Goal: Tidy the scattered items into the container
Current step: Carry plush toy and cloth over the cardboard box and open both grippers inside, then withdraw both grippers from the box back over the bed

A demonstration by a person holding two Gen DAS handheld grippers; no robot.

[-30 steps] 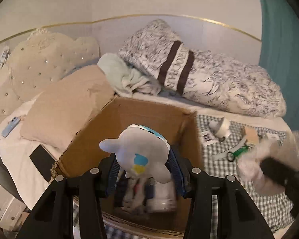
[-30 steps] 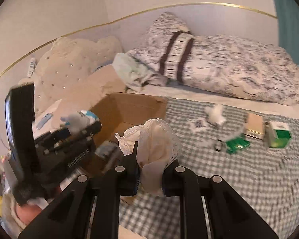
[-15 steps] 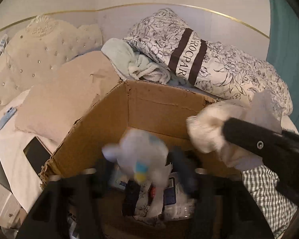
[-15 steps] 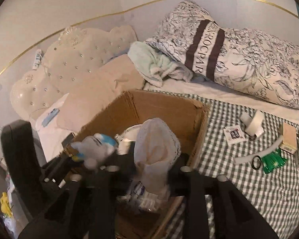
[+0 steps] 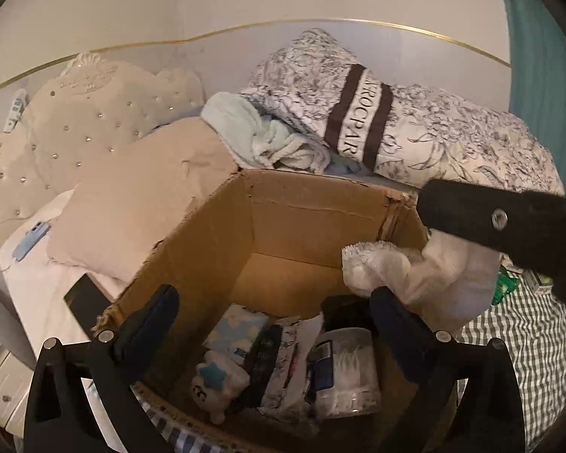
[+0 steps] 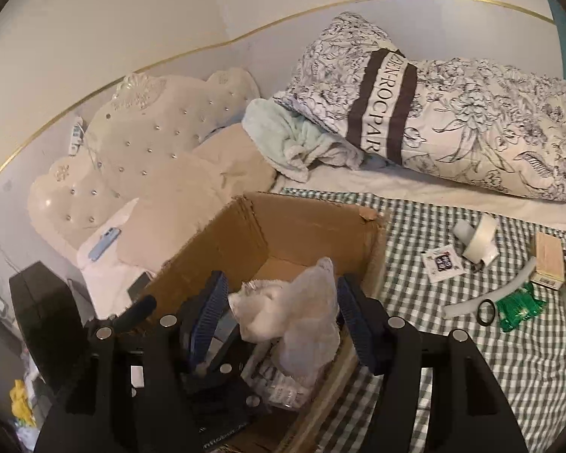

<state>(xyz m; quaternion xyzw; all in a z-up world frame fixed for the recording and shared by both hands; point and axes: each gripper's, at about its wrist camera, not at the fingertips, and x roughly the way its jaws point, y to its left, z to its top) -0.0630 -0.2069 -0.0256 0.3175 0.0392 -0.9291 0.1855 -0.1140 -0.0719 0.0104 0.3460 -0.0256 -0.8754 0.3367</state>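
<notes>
Bed: quilt [image 5: 362, 113] band reads "ROCPAR".

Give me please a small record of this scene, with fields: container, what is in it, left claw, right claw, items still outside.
container: cardboard box on the checked bedspread, open top
contents: white plush toy, clear tub, printed packets
left claw: left claw over the box, fingers wide apart, nothing between them
right claw: right claw over the box, jaws opening; white lace bag between them, pads not pressing it
still outside: tape roll, black ring, green packet, small tan box
</notes>
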